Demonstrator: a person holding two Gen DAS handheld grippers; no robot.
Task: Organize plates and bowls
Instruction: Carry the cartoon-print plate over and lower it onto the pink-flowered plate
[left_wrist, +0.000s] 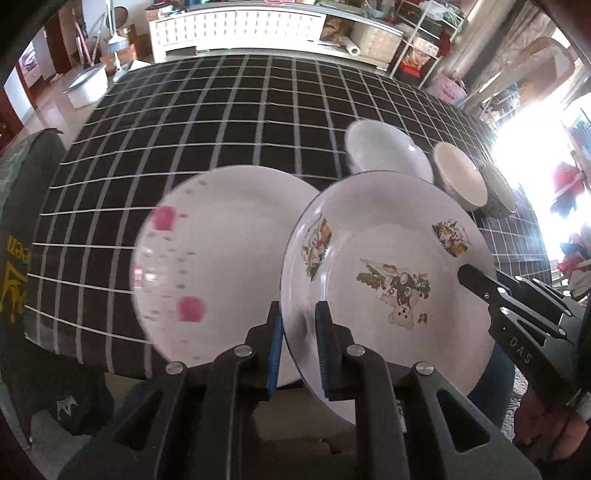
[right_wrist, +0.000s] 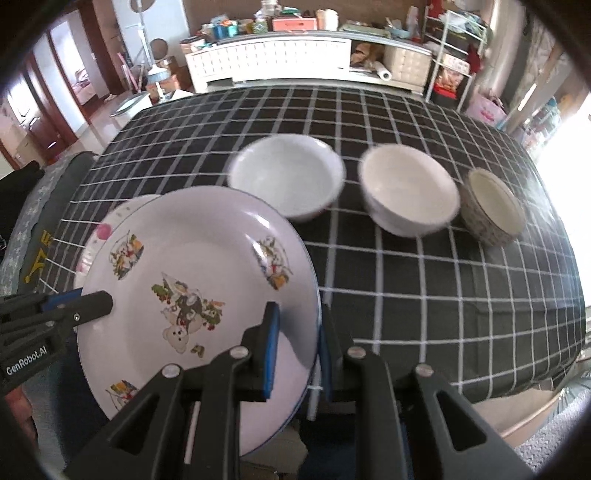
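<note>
A cluttered living room sits behind the counter (right_wrist: 443, 295), which is covered in a black cloth with a white grid; a long white cabinet (right_wrist: 273, 59) runs along the far wall and a wire shelf (right_wrist: 454, 48) stands to its right.

I have both tools on the cartoon plate (right_wrist: 192, 288) — a white plate with a thin blue rim and bear pictures. My left tool (left_wrist: 298, 347) is clamped on its near left rim, blue pads either side of the edge. My right tool (right_wrist: 297, 350) is clamped on the right rim the same way. In the left wrist view the right tool (left_wrist: 476, 280) reaches in from the right, its dark finger lying over the plate's edge; in the right wrist view the left tool (right_wrist: 92, 306) comes in from the left.

The cartoon plate (left_wrist: 388, 277) is tilted and held above the near edge of the counter, overlapping a second plate with pink marks (left_wrist: 221, 251) that lies beneath and to its left. That pink plate (right_wrist: 103, 229) shows only as a sliver from the right wrist.

Further back stand three bowls in a row, close together — a white bowl (right_wrist: 288, 173), a cream bowl (right_wrist: 410, 188) and a small patterned bowl (right_wrist: 495, 206) at the right end.
</note>
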